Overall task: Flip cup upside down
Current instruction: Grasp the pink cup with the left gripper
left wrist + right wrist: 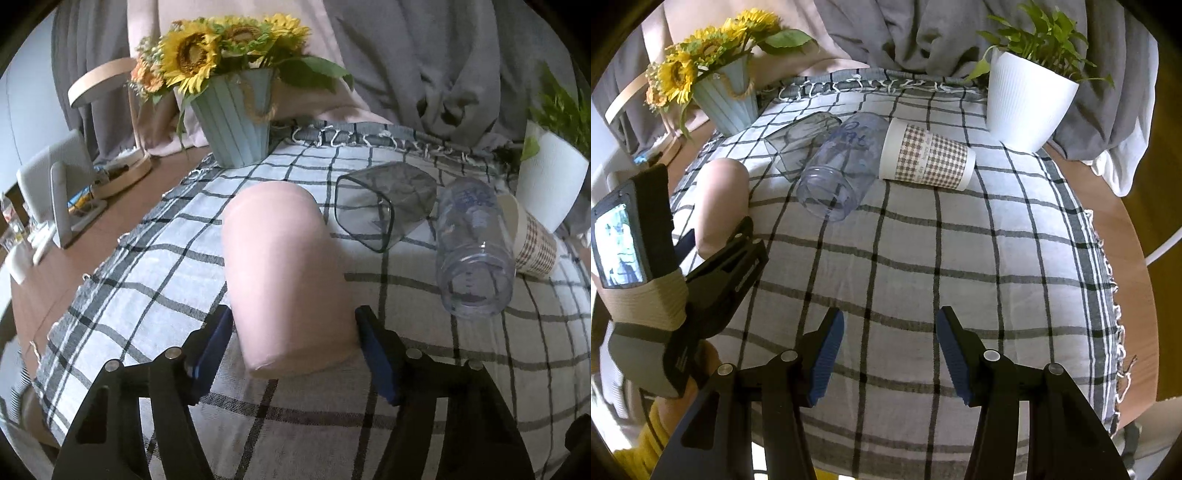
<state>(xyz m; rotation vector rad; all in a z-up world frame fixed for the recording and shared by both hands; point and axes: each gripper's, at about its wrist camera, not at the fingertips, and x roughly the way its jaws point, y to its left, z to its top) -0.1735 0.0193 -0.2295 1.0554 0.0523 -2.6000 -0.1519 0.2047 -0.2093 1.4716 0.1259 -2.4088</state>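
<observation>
**Pink cup on its side in left tongs' grip**

A pink cup lies on its side on the checked tablecloth, its long axis running from 6 o'clock toward 12, closed base pointing away. The left gripper clamps it, blue pads pressed to both sides near the rim end. Three more vessels lie toppled at 2 o'clock: a smoky square glass, a clear jar, a gingham paper cup. Two pots stand beyond: sunflowers in the blue pot, greenery in the white pot. The right gripper hangs with pads apart, holding nothing.
</observation>
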